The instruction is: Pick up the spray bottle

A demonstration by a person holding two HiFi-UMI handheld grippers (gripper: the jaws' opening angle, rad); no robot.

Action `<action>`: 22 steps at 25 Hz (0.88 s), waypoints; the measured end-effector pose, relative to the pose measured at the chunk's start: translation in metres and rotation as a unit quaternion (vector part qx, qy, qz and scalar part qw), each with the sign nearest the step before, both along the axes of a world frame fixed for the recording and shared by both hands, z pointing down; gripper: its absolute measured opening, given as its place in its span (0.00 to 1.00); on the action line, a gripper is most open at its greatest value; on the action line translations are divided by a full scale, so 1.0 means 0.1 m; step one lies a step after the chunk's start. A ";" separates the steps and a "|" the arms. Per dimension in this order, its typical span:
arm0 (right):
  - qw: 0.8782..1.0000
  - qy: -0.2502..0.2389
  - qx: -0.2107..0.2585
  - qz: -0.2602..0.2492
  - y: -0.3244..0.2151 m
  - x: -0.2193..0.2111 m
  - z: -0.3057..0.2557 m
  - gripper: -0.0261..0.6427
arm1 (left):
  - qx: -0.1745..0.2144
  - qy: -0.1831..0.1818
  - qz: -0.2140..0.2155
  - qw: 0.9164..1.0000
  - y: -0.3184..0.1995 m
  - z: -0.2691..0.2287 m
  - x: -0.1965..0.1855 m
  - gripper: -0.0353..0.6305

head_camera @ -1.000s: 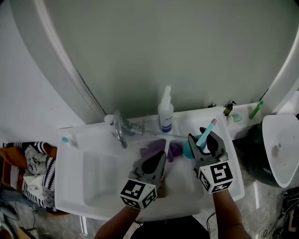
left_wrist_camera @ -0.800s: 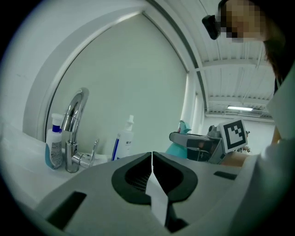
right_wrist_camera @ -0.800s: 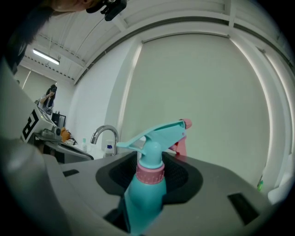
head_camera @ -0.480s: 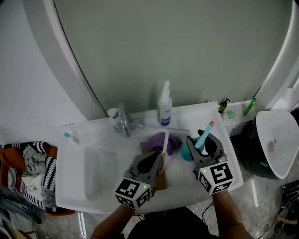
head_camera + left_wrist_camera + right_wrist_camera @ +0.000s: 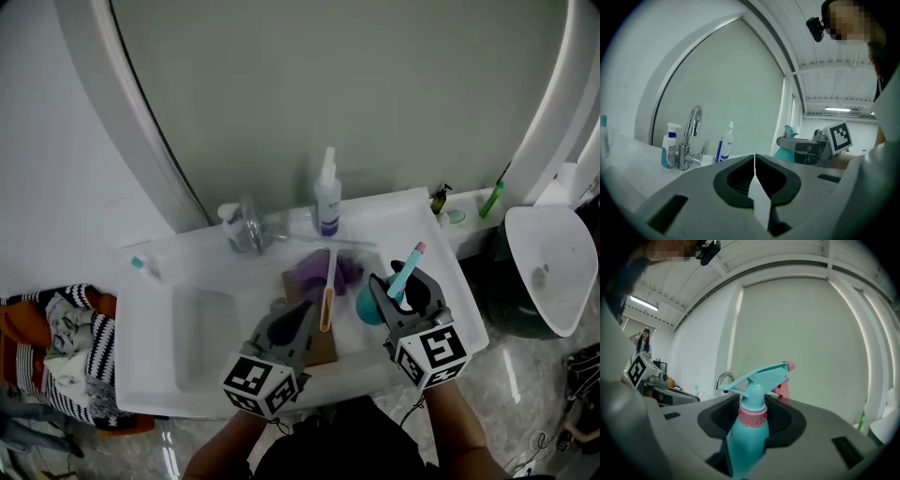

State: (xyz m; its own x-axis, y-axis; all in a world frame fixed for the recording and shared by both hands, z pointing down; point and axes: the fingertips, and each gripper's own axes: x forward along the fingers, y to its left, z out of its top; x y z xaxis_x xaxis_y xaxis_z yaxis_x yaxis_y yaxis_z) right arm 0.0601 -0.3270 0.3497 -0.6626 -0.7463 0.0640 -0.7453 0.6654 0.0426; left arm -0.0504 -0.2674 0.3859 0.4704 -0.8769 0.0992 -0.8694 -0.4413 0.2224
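Grip first: right gripper (image 5: 752, 404) has its jaws part-way open and closed on the teal spray bottle (image 5: 749, 439), with the pads on the body just under the pink collar. The bottle's long axis is upright, standing up through the jaws. Its pink-tipped head points away, past the fingertips.

In the head view the bottle (image 5: 367, 305) sits inside the right gripper (image 5: 403, 281), at the inner side of its fingers. I cannot tell whether the base is clear of the sink counter (image 5: 150, 281). I judge the pick made, or all but made. What's left is a straight lift, keeping that axis vertical.

Left gripper (image 5: 754, 159) has its jaws together, pinching a thin white stick (image 5: 759, 201) with an orange stretch along it (image 5: 326, 305). It is beside the right fingers, apart from the bottle and plainly the farther hand.

Beyond both sets of fingertips lies a purple cloth (image 5: 314, 272). Further back are the tap (image 5: 691, 133) and a white pump bottle (image 5: 724, 145) against the wall, untouched.
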 end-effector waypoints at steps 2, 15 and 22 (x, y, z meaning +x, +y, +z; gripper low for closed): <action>1.000 0.004 0.001 0.001 0.10 0.00 0.01 0.28 | -0.001 0.001 -0.001 1.000 0.07 0.00 -0.03 0.07; 1.000 0.015 -0.022 0.009 0.64 0.02 0.17 0.28 | -0.006 0.024 0.004 1.000 0.40 0.02 -0.08 0.07; 0.999 0.010 -0.029 0.020 0.82 0.01 0.22 0.27 | -0.013 0.032 0.003 0.999 0.54 0.06 -0.12 0.07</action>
